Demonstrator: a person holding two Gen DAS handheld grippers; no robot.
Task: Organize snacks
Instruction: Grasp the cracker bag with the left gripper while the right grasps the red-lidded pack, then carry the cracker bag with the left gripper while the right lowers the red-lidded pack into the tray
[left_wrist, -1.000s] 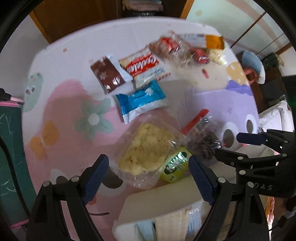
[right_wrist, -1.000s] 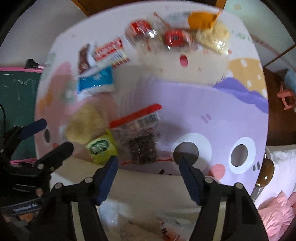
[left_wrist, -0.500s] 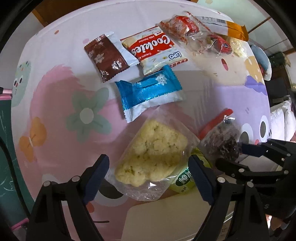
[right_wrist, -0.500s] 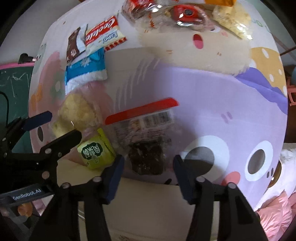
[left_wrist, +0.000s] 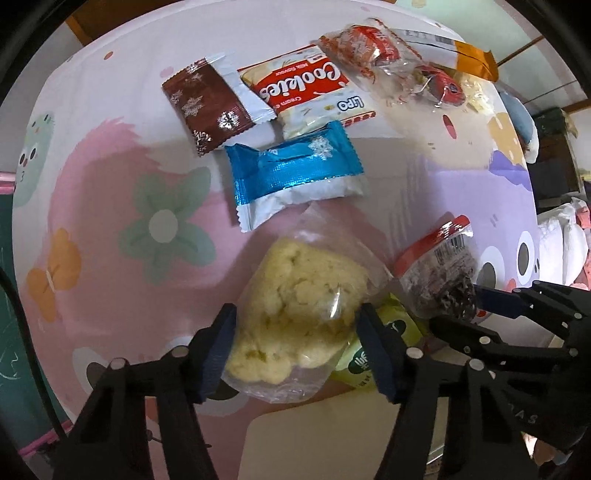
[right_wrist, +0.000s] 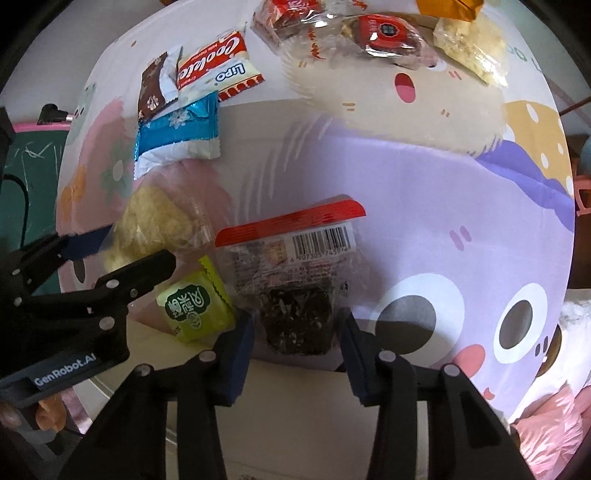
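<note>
On a cartoon-printed tablecloth (left_wrist: 92, 177) in pink, lilac and cream, the snacks lie loose. Between the blue pads of the left gripper (left_wrist: 295, 343) sits a clear bag of pale yellow, crumbly puffed pieces (left_wrist: 303, 306); the jaws have just been closing and the pads now press its plastic on both sides, at about 6 o'clock in the left wrist view. Just beside it, toward 4 o'clock, a small yellow-green packet (left_wrist: 364, 363) with a dark green round label peeks out, partly under the bag.

The right gripper (right_wrist: 295, 332) has also just been closing, and its pads squeeze the lower end of a clear pouch with a red top strip and barcode (right_wrist: 291, 266), dark lumpy contents (right_wrist: 295, 321) gathered at the bottom, near 6 o'clock in the right wrist view.

Further off, toward 12 o'clock in the left wrist view, lie a blue-and-white wrapper with a snowflake (left_wrist: 295, 173), a brown snowflake wrapper (left_wrist: 210, 103), a red-and-white pack reading "Cookies" (left_wrist: 310, 92), and a clear bag holding red-wrapped pieces (left_wrist: 388, 59), with an orange-ended packet (left_wrist: 472, 61) behind it.
</note>
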